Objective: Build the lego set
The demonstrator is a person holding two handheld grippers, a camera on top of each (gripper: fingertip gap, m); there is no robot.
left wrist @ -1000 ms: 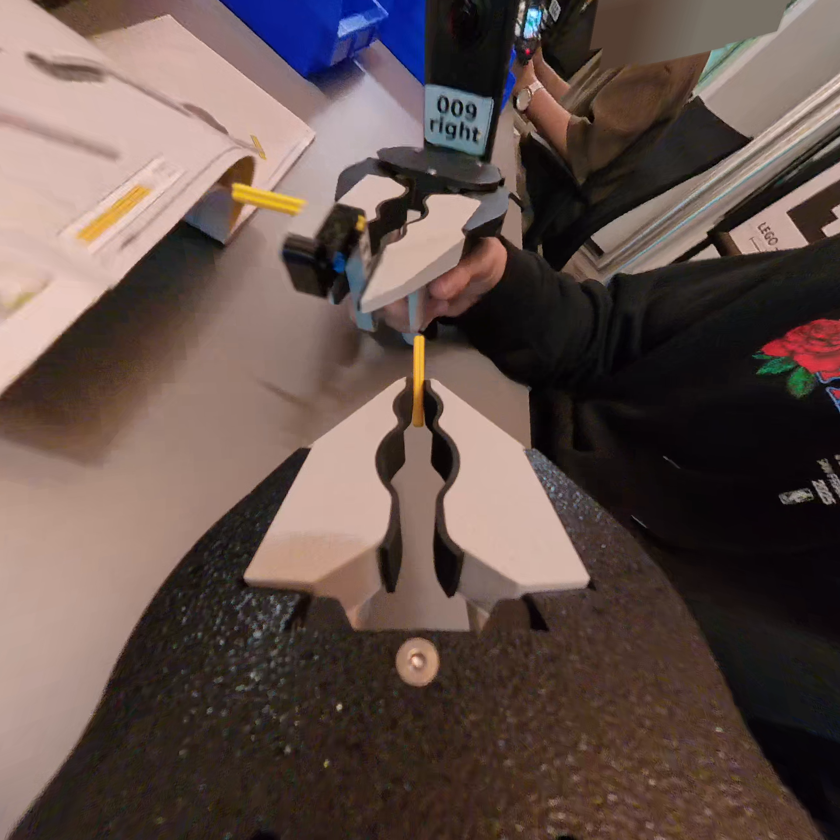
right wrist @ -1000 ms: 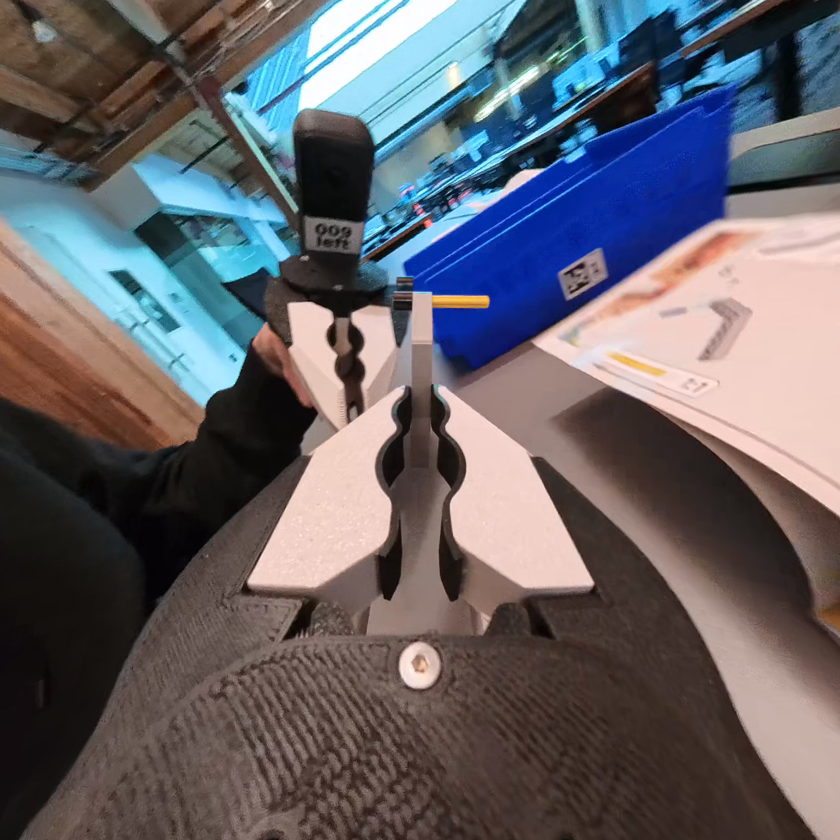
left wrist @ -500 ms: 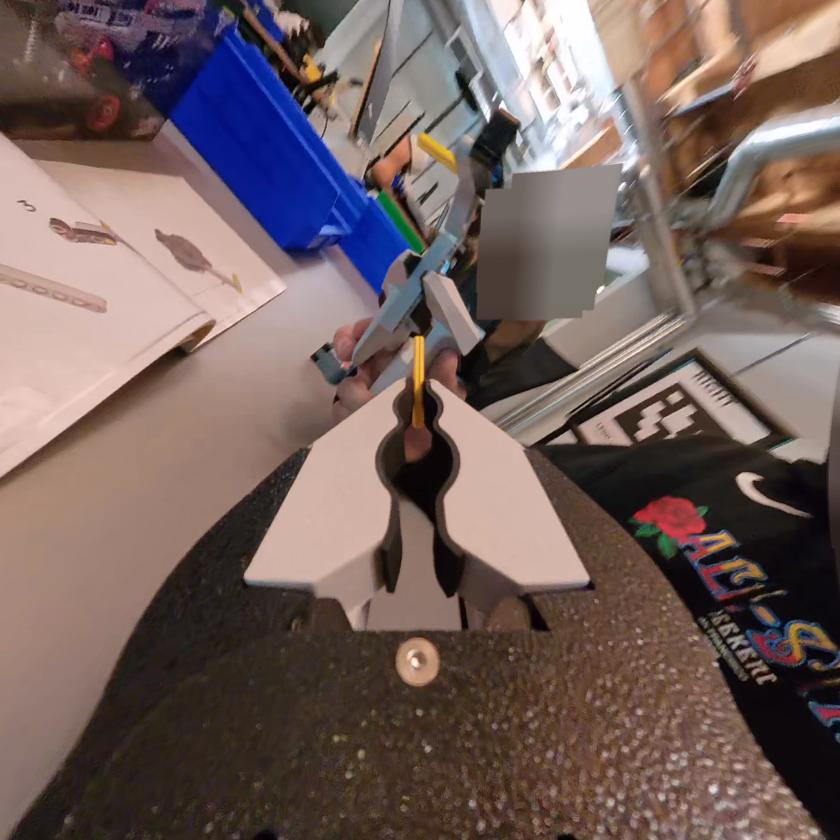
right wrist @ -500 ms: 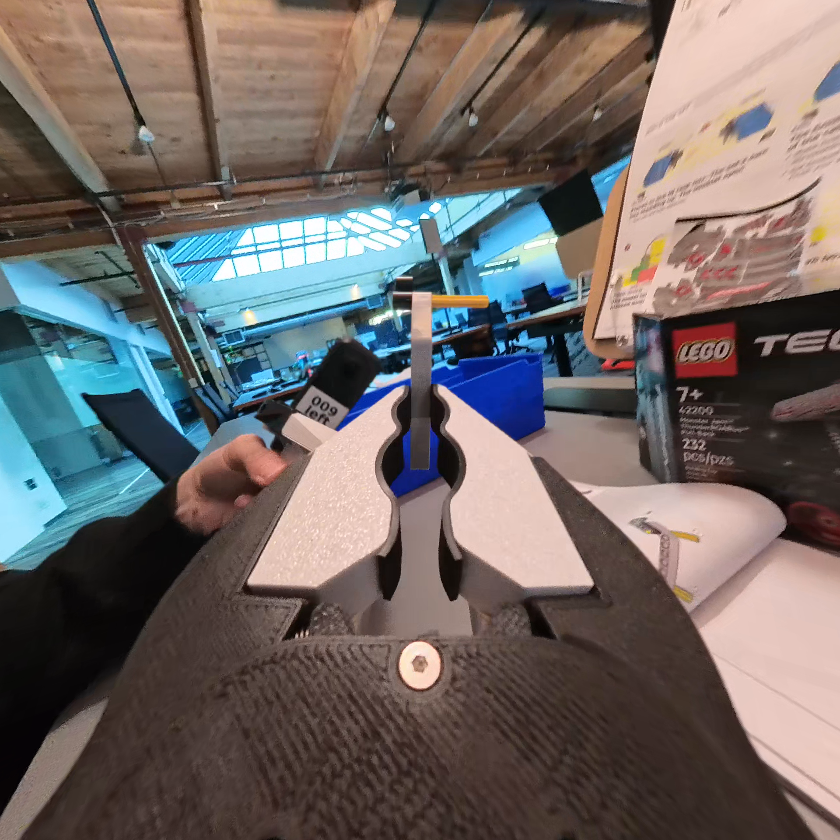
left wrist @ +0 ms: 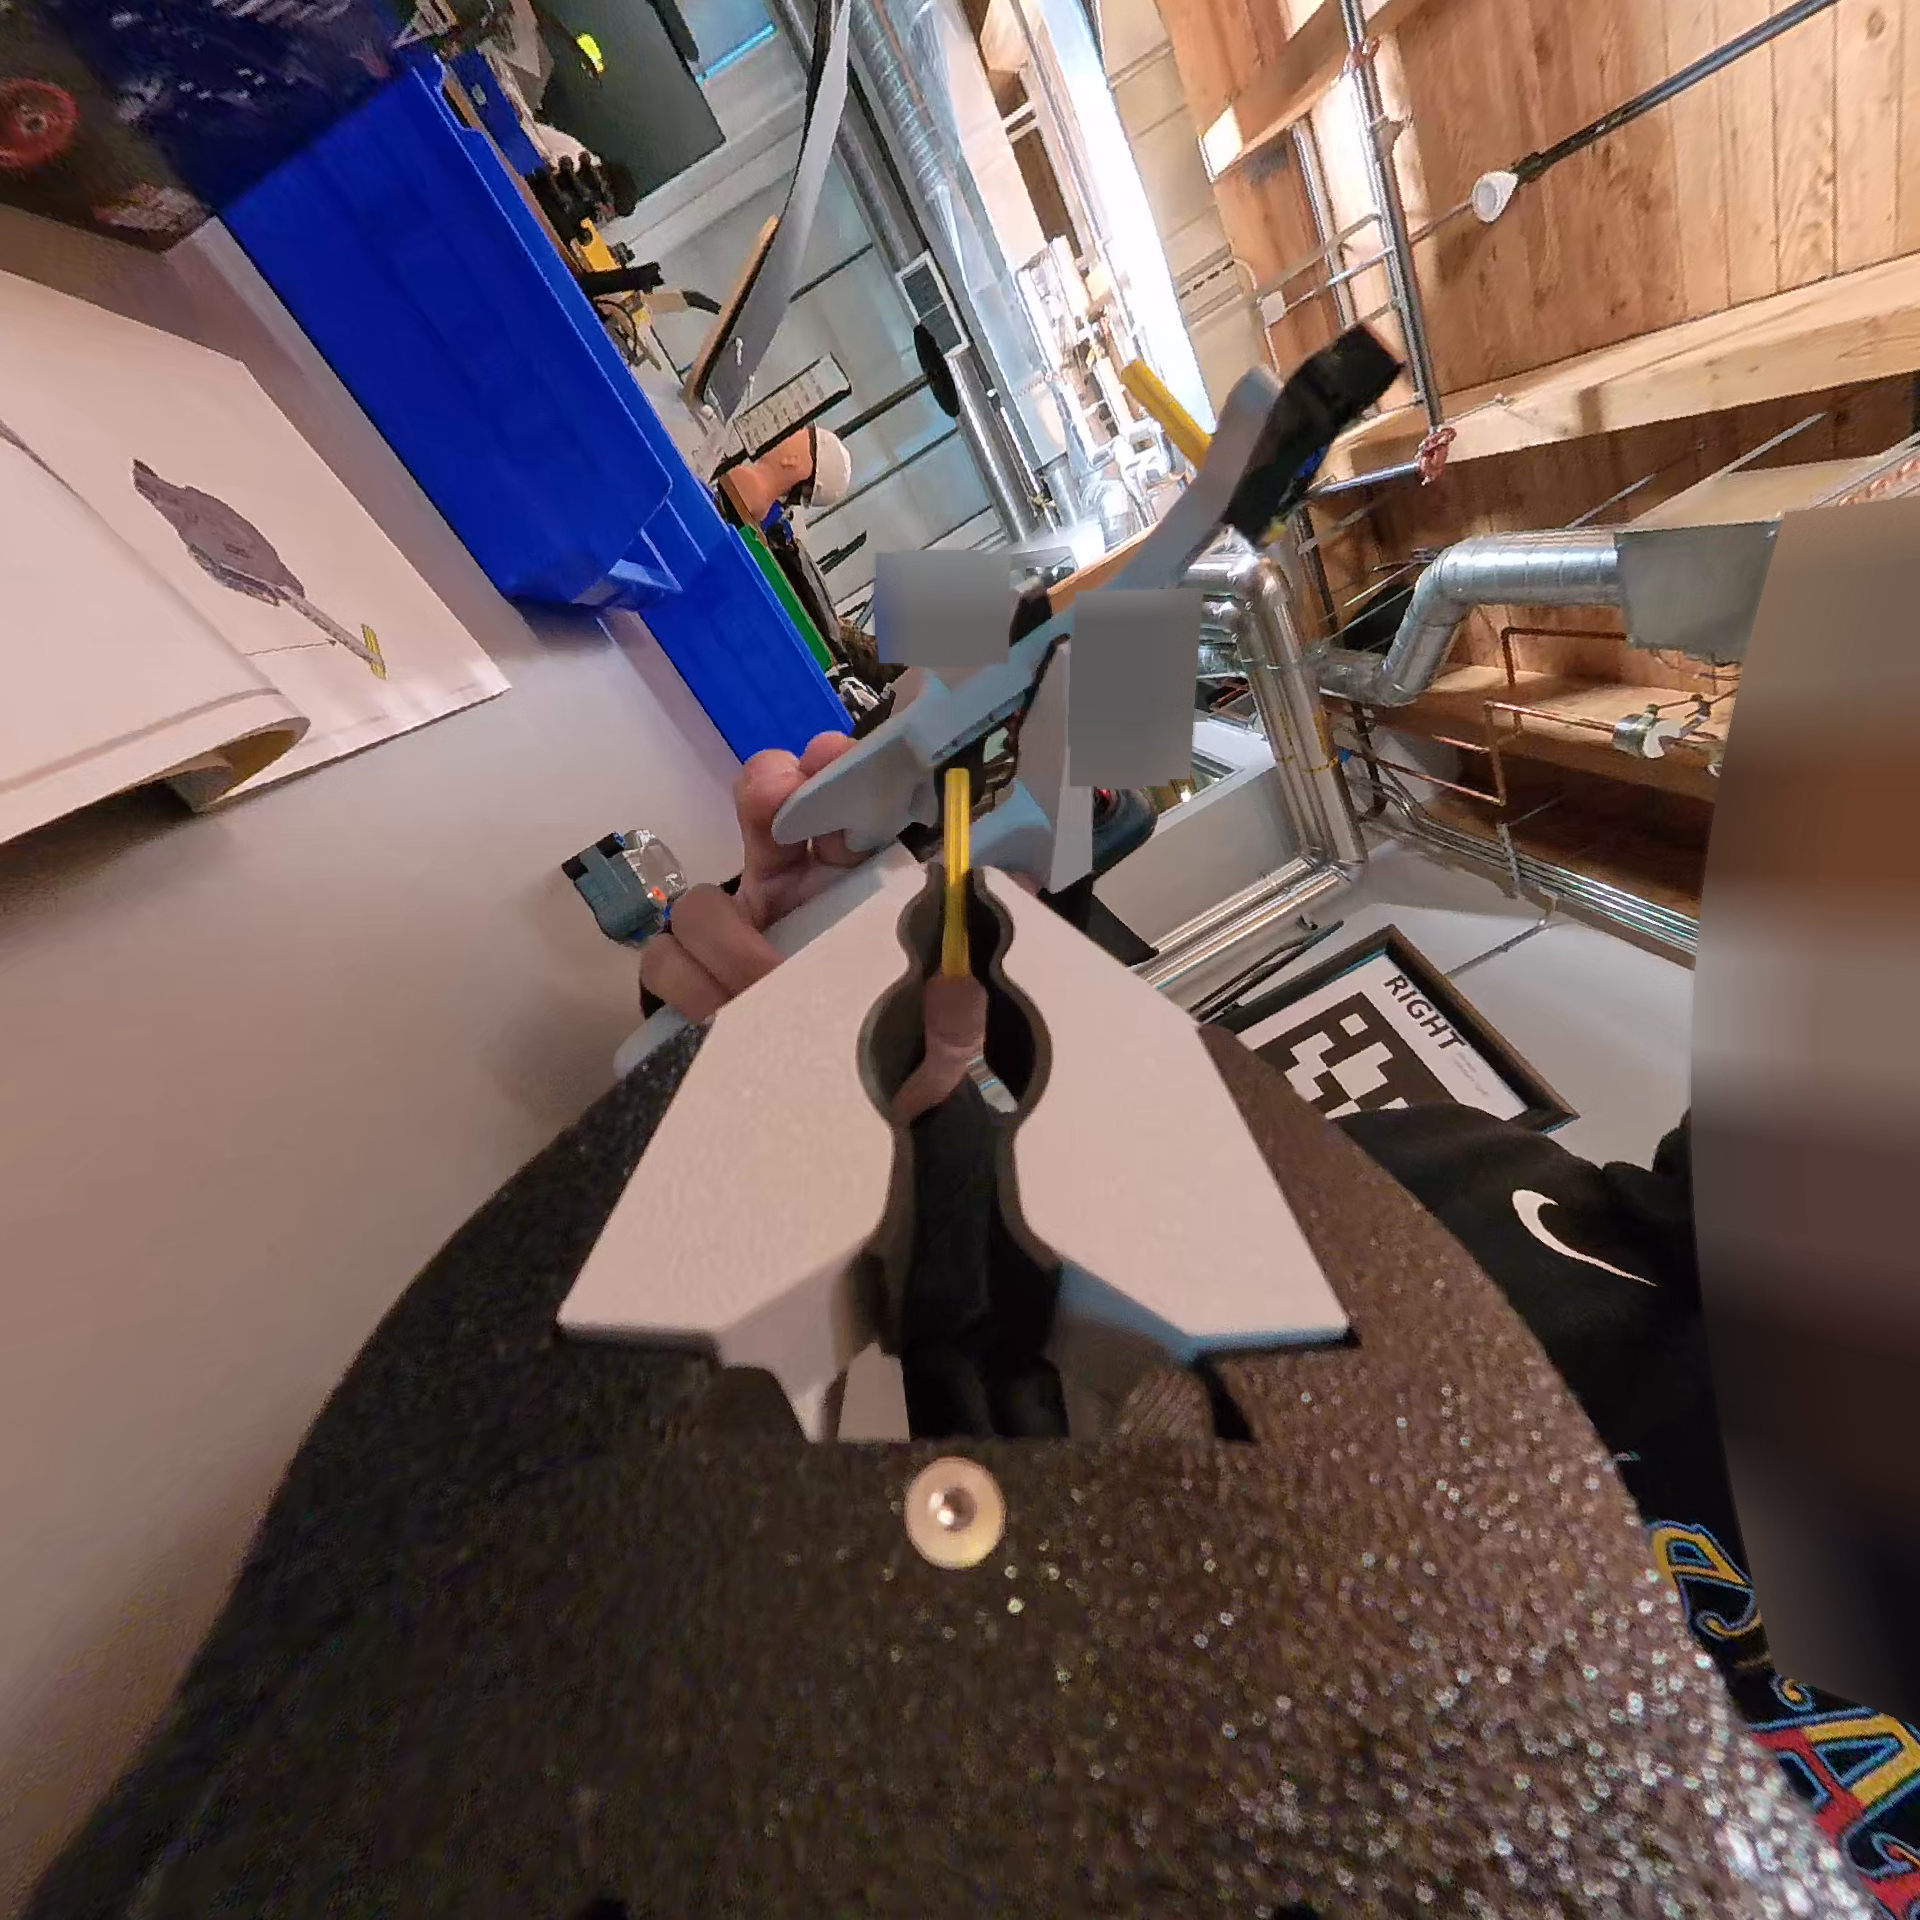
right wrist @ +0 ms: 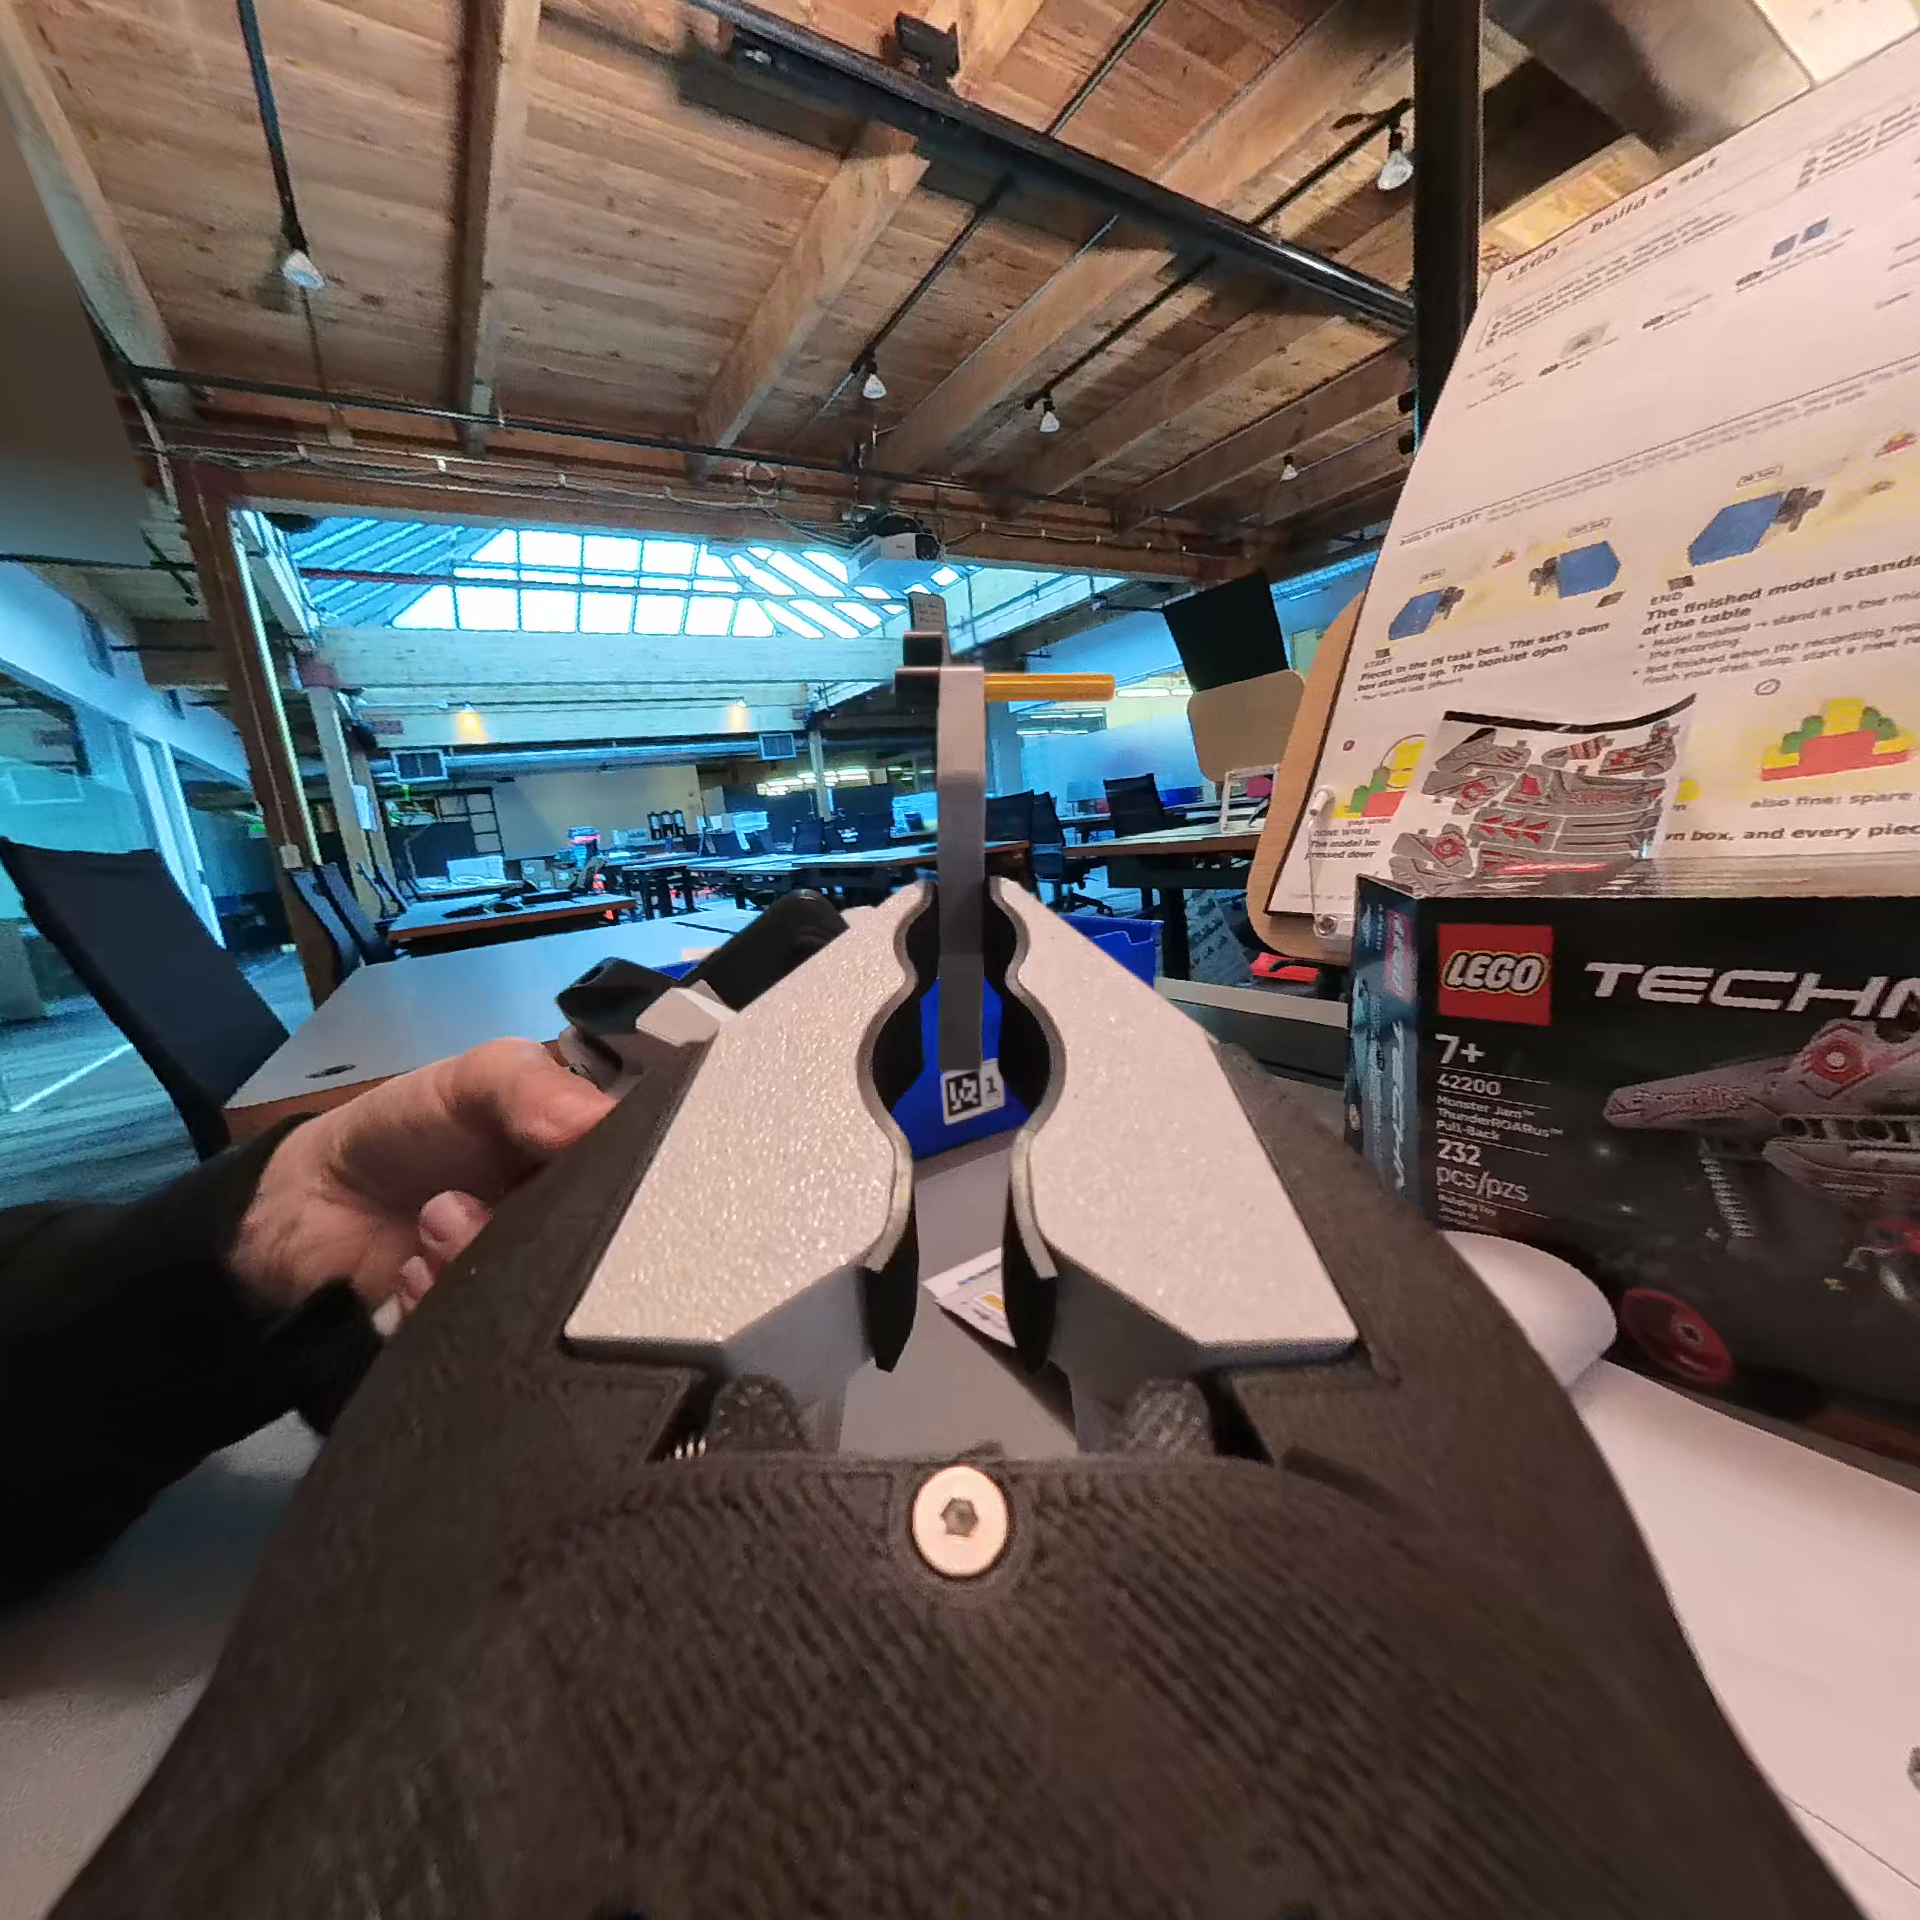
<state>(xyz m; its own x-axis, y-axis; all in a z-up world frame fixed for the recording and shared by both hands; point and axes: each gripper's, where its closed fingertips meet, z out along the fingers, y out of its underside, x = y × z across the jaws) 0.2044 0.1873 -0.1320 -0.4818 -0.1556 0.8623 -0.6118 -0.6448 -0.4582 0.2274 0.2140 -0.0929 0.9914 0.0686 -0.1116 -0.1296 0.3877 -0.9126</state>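
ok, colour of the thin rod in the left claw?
Yellow rod, clearest in the left wrist view.

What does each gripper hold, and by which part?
Left gripper: a yellow axle, pinched at its near end. Right gripper: a grey beam, gripped at its lower end.

Print on black set box [right wrist: 1662, 1101], propped instruction sheet [right wrist: 1662, 540].

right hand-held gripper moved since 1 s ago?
Yes. The right hand-held gripper has tilted upward: its view showed the blue bin and booklet up close, and now looks over the bin to the ceiling, holding the grey beam.
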